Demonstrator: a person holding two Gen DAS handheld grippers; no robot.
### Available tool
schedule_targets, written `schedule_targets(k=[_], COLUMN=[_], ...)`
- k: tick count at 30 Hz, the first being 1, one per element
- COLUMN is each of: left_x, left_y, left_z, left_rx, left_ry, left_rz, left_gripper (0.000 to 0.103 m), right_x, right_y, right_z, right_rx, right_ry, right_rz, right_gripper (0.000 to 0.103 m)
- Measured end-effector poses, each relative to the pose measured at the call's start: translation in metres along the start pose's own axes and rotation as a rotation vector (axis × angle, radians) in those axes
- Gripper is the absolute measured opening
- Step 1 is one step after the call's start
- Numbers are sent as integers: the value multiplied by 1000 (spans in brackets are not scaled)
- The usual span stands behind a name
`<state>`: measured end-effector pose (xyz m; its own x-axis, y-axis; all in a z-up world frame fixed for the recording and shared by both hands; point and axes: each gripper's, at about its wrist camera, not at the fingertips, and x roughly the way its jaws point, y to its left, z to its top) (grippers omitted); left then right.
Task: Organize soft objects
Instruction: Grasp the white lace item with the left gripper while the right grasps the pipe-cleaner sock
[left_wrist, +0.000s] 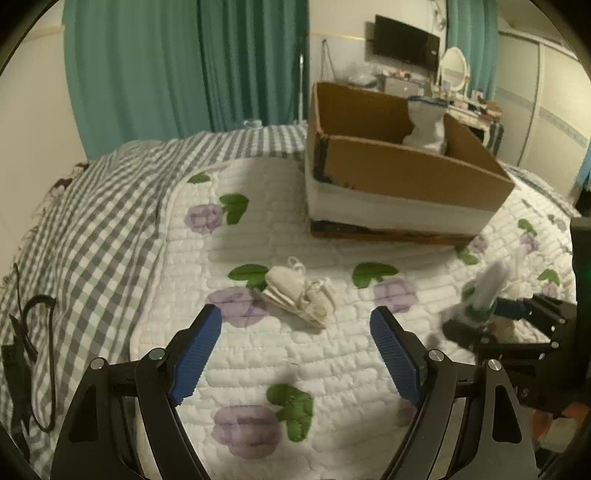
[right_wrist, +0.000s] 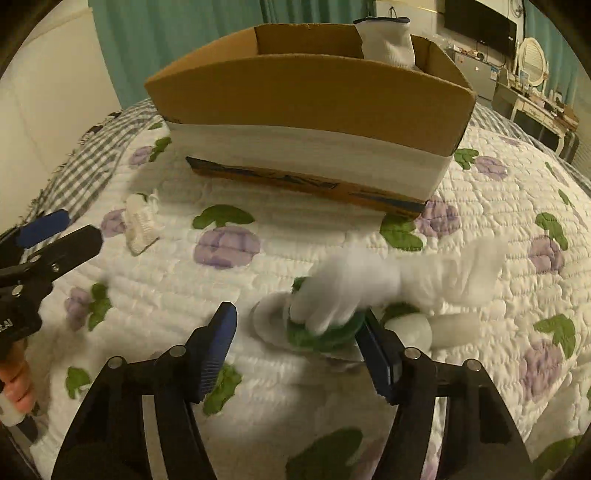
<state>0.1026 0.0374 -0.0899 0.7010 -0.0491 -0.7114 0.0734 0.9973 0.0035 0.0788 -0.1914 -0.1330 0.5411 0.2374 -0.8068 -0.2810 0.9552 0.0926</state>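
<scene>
Right gripper (right_wrist: 295, 332) is spread wide and grips nothing I can make out; a blurred white glove (right_wrist: 351, 288) lies just past its fingertips at about one o'clock, over a green patch of the quilt (right_wrist: 332, 229), close against the right-hand finger. The glove's long axis runs roughly nine to three across the gripper's line, cuff end trailing toward three o'clock. The left gripper (left_wrist: 295, 332) is also wide open and empty, with a small cream glove (left_wrist: 299, 291) lying on the quilt dead ahead at twelve o'clock, just beyond its tips. Each gripper is nearest its own glove. The cardboard box (right_wrist: 306, 99) stands farther off at twelve, a white glove (right_wrist: 388, 40) already propped inside. I'd say closing on the glove comes next.
</scene>
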Motion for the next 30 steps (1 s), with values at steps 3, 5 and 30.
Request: schedule_targets(k=[3,5,30], left_x=[8,13,67], left_y=[3,5,0], left_z=[1,1,7], left_rx=[0,0,55], left_ry=[14,20,80], left_rz=[6,10,-12], left_gripper=[84,84,61], right_x=[8,6,-16], right_y=[-4,-6,9], right_z=[4,5,26], right_rx=[9,19,-21], right_ry=[3,-18,-137], right_rz=[-20,-21,71], right_gripper=[52,46,45])
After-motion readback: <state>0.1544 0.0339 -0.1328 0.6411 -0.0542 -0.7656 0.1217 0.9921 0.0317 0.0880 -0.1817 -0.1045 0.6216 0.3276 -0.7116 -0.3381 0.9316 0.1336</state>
